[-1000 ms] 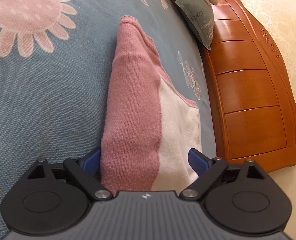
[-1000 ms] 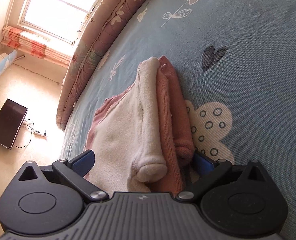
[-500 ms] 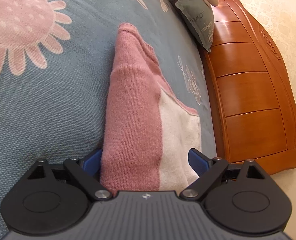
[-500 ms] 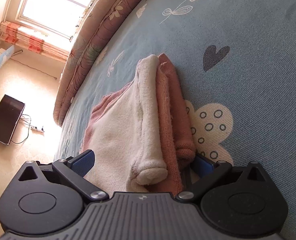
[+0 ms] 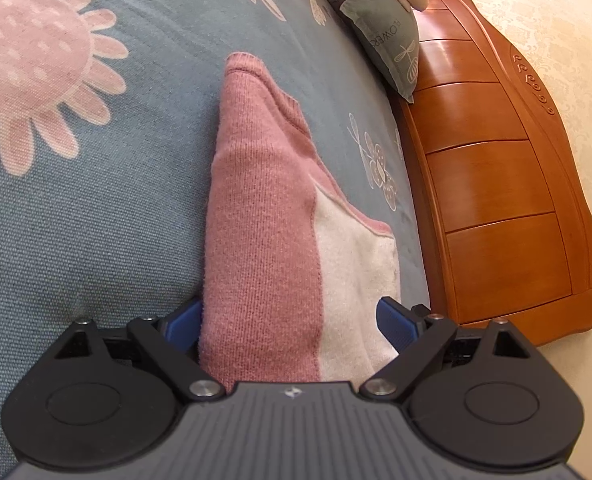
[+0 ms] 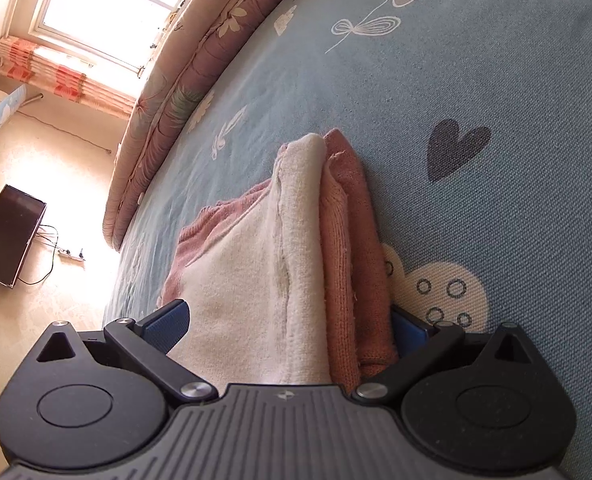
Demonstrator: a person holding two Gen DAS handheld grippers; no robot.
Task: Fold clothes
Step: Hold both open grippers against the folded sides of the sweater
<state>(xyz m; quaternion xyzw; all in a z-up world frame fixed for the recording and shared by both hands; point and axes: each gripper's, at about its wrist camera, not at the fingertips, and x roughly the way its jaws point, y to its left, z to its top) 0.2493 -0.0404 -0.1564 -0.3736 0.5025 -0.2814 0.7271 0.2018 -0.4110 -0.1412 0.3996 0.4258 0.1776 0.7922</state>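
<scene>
While folded, sweater [image 5: 263, 240] lies on bedspread [image 5: 95, 220].

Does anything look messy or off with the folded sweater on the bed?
Nothing stands out. The pink and white knit sweater lies folded in a neat stack on the blue flowered bedspread, edges roughly aligned, no visible damage.

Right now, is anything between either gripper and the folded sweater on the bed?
Nothing visible. The pink and white sweater already lies between the open jaws of the left gripper, and its stacked folded edge lies between the open jaws of the right gripper. Only the blue bedspread surrounds it.
</scene>
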